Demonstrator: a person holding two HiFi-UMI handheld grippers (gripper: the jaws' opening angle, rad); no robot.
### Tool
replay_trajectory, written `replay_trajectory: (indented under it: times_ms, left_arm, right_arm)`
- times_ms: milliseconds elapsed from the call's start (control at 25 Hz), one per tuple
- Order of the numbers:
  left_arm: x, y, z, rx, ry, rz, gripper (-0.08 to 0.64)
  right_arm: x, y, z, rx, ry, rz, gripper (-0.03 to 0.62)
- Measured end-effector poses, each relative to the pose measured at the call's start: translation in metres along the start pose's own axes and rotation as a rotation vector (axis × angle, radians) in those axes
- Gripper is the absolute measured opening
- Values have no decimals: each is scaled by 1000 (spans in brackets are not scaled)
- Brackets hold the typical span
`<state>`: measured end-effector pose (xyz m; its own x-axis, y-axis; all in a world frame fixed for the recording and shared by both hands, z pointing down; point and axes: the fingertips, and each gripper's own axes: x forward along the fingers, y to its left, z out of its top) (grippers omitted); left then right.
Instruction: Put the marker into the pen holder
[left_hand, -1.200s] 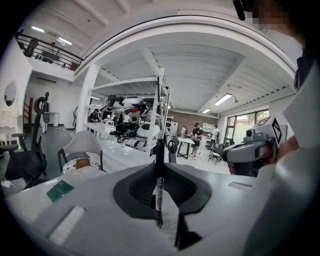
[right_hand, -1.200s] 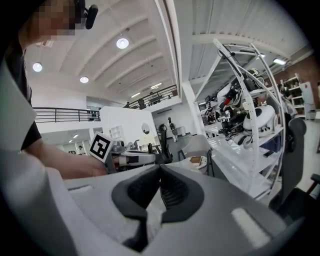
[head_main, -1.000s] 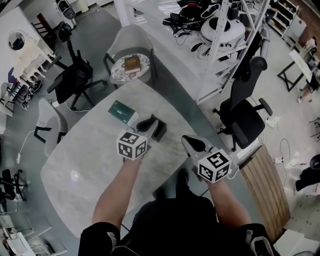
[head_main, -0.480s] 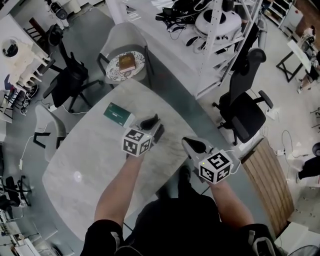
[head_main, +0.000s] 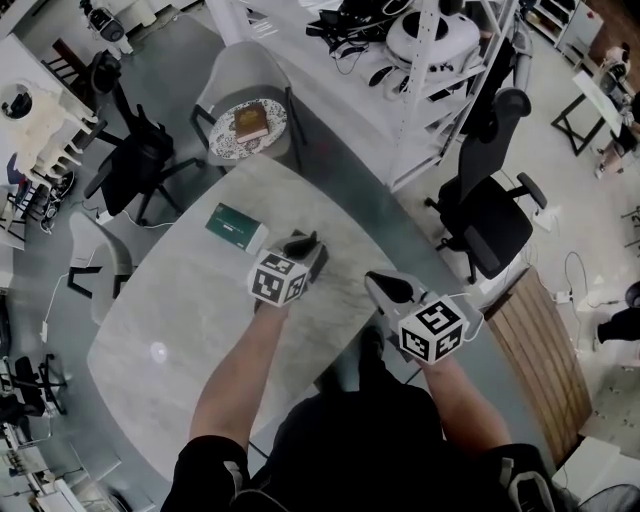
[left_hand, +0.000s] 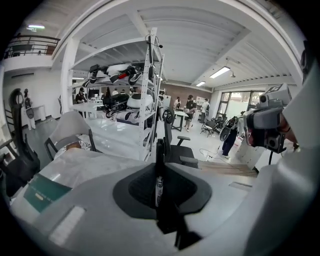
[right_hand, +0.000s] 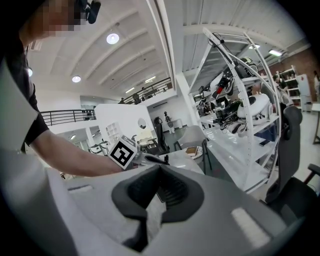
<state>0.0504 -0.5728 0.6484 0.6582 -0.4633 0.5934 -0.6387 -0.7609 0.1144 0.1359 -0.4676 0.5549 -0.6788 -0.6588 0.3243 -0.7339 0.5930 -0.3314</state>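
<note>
Marker (left_hand: 158, 186) is not yet sitting in holder (head_main: 320, 263). Left gripper (head_main: 298, 246) is hovering at the holder, seemingly just above it, jaws clamping the marker upright. Right gripper (head_main: 385, 290) is hanging near the holder, jaws together, empty. Lowering and releasing are remaining, by my judgement.

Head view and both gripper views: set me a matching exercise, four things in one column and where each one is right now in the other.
Things:
1. marker
2. green box
3. brown book
4. right gripper

Places:
A. lying flat on the marble table
B. beyond the table, on a round patterned surface
C. clamped upright in the left gripper
D. by the table's right edge, nothing between its jaws

Pairs: 1-C; 2-A; 3-B; 4-D
</note>
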Motion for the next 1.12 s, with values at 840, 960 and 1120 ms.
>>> replay_trajectory:
  times_ms: [840,960,1120]
  left_arm:
    - [-12,-18,-2,103,25,-51,127]
    - [-39,-16,9,85,-65,-13,127]
    - [-90,-10,25,67,-197,41,72]
  right_arm:
    - [0,11,-13,3,19,-3,3]
    - [2,17,-12,-7,15,-3,3]
    - [5,24,3,-35,-10,-27,3]
